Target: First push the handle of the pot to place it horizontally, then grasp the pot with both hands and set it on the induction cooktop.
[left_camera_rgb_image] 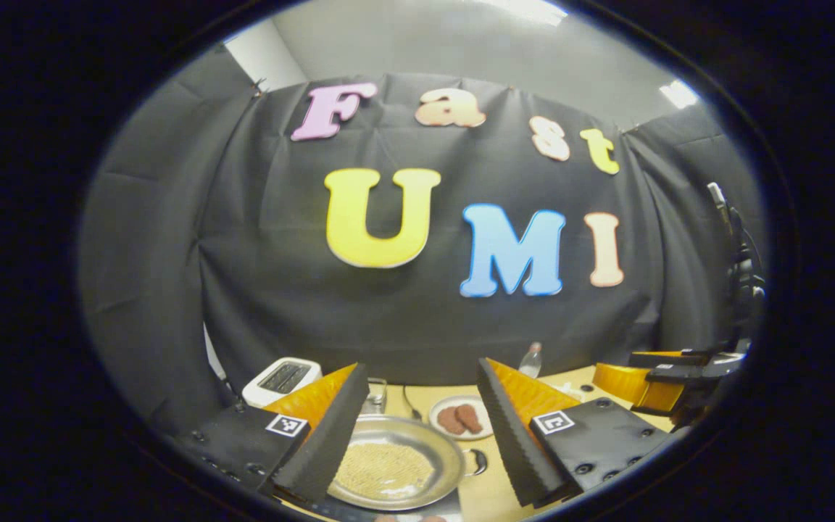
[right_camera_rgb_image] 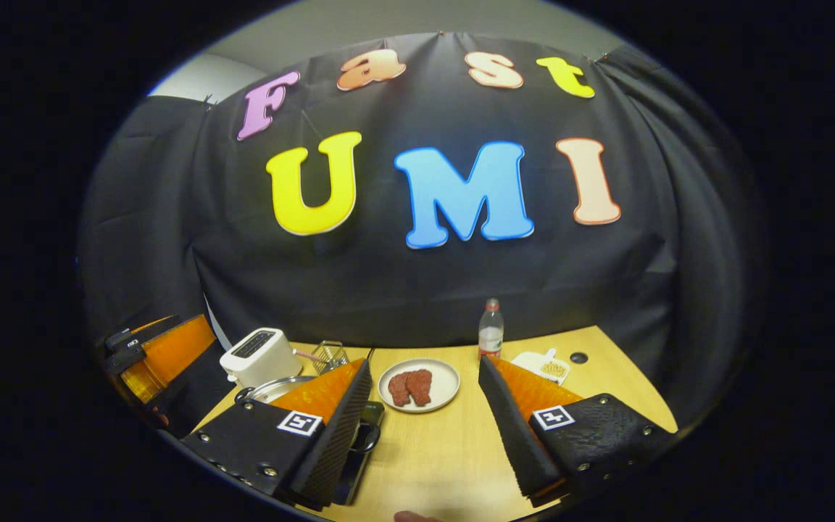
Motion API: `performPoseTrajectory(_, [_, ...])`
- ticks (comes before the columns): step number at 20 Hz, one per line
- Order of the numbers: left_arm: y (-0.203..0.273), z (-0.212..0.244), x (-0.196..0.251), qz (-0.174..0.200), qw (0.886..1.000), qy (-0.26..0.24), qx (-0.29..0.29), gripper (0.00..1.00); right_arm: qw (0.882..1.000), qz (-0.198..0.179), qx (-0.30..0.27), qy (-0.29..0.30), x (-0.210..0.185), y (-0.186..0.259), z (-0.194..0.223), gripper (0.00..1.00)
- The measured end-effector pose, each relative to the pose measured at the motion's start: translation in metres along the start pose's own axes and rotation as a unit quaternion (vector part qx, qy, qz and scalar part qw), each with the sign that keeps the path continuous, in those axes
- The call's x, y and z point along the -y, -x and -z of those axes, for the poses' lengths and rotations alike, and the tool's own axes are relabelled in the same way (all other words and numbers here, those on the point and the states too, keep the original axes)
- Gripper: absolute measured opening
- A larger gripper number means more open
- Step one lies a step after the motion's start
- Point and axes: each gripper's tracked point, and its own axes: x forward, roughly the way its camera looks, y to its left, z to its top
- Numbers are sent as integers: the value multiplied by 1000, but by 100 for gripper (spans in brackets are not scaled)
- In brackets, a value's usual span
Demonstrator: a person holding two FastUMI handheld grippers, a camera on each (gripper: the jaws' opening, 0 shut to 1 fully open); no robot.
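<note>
Left gripper (left_camera_rgb_image: pixel 423 424) hangs wide apart, empty, over the pot (left_camera_rgb_image: pixel 396 464) — round shiny metal, grainy inside, on wood table (left_camera_rgb_image: pixel 486 493). Right gripper (right_camera_rgb_image: pixel 425 424) also gapes, empty. Beyond: round plate (right_camera_rgb_image: pixel 419 386), boxy toaster (right_camera_rgb_image: pixel 259 357), bottle (right_camera_rgb_image: pixel 490 330).

Bare table (right_camera_rgb_image: pixel 446 449) right of pot (left_camera_rgb_image: pixel 392 464), plate (right_camera_rgb_image: pixel 418 386), bottle (right_camera_rgb_image: pixel 490 330), toaster (right_camera_rgb_image: pixel 258 357) seemingly crowding behind
</note>
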Motion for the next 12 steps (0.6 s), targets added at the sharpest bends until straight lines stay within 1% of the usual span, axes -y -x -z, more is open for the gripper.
performPoseTrajectory(1, [6, -15, 20, 5, 1000, 2, 13, 97, 1000, -4, 9, 7, 7, 8, -9, 100])
performPoseTrajectory(3, [13, -35, 48, 10, 999, 2, 34, 95, 999, 0, 27, 20, 30, 27, -27, 99])
performPoseTrajectory(5, [21, -48, 65, 6, 999, -2, 47, 99, 999, -2, 44, 21, 45, 35, -36, 99])
performPoseTrajectory(6, [23, -49, 71, 4, 999, -3, 48, 95, 999, -4, 49, 18, 52, 40, -42, 99])
performPoseTrajectory(7, [26, -51, 78, 1, 999, -3, 47, 95, 998, -6, 52, 16, 60, 44, -45, 99])
performPoseTrajectory(8, [29, -53, 87, -2, 999, -5, 46, 97, 998, -7, 54, 14, 67, 47, -48, 99])
performPoseTrajectory(9, [30, -54, 91, -8, 999, -6, 45, 95, 998, -10, 55, 12, 72, 49, -50, 99])
performPoseTrajectory(11, [35, -55, 100, -19, 999, -14, 43, 95, 998, -19, 53, 7, 81, 51, -50, 99])
performPoseTrajectory(12, [36, -53, 103, -25, 999, -18, 43, 97, 998, -23, 50, 6, 88, 51, -48, 99])
